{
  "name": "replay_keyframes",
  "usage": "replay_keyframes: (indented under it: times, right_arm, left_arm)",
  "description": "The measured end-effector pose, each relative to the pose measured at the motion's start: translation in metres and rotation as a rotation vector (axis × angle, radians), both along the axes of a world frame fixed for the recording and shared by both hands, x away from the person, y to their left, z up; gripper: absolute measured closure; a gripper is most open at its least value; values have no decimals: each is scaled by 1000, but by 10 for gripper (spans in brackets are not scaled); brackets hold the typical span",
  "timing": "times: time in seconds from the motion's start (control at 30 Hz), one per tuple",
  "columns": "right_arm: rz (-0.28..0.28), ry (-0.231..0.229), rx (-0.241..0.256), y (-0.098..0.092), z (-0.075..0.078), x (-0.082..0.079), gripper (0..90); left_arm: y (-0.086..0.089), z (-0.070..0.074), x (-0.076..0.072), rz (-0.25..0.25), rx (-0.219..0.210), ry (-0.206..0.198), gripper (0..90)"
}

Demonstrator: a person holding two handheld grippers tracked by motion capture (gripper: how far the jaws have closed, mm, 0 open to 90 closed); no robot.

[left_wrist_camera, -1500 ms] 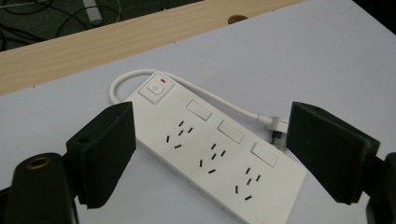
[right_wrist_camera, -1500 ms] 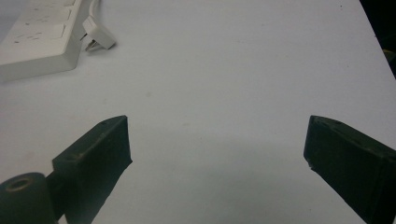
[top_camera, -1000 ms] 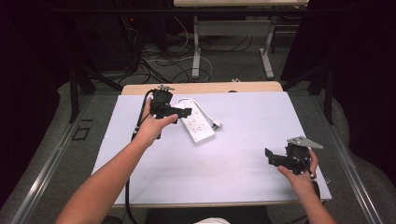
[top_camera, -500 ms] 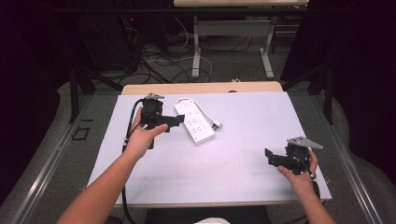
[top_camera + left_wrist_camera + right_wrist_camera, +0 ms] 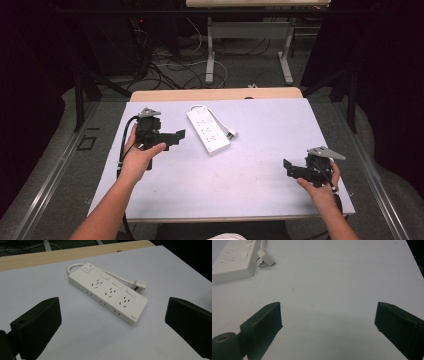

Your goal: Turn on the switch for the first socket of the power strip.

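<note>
A white power strip lies flat near the middle back of the white table, its cord looped back and its plug resting beside it. In the left gripper view the power strip and plug lie ahead of the wide-apart jaws. My left gripper is open, a short way left of the strip, held by a hand. My right gripper is open near the table's front right. The right gripper view has the power strip and plug at its top left.
A wooden strip runs along the table's far edge. Behind it stand a desk's legs and loose cables on the floor. Dark curtains close off both sides.
My left gripper has drawn back from the power strip toward the left and nearer the person. The strip stays on the table. The right gripper has not moved.
</note>
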State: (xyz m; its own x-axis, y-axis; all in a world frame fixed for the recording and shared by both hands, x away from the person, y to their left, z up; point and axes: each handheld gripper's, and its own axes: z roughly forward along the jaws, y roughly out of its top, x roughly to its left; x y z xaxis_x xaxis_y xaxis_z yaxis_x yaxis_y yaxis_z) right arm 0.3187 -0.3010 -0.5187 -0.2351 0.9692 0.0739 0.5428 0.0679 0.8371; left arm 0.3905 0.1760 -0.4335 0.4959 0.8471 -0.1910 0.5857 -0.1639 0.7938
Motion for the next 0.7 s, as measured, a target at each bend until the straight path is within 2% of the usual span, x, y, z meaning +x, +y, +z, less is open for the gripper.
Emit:
replay_keyframes:
  times: [0.2, 0.33, 0.4, 0.7]
  right_arm:
    - [-7, 3, 4, 0, 0, 0, 66]
    - [-2, 1, 0, 0, 0, 0, 66]
    - [2, 0, -11, 0, 0, 0, 66]
    - [-8, 4, 4, 0, 0, 0, 66]
  left_arm:
    - [15, -4, -10, 33, -18, -12, 6]
    - [24, -10, -15, 50, -36, -2, 6]
    - [28, -14, -17, 58, -36, -1, 6]
    - [44, -34, -23, 105, -19, 6, 8]
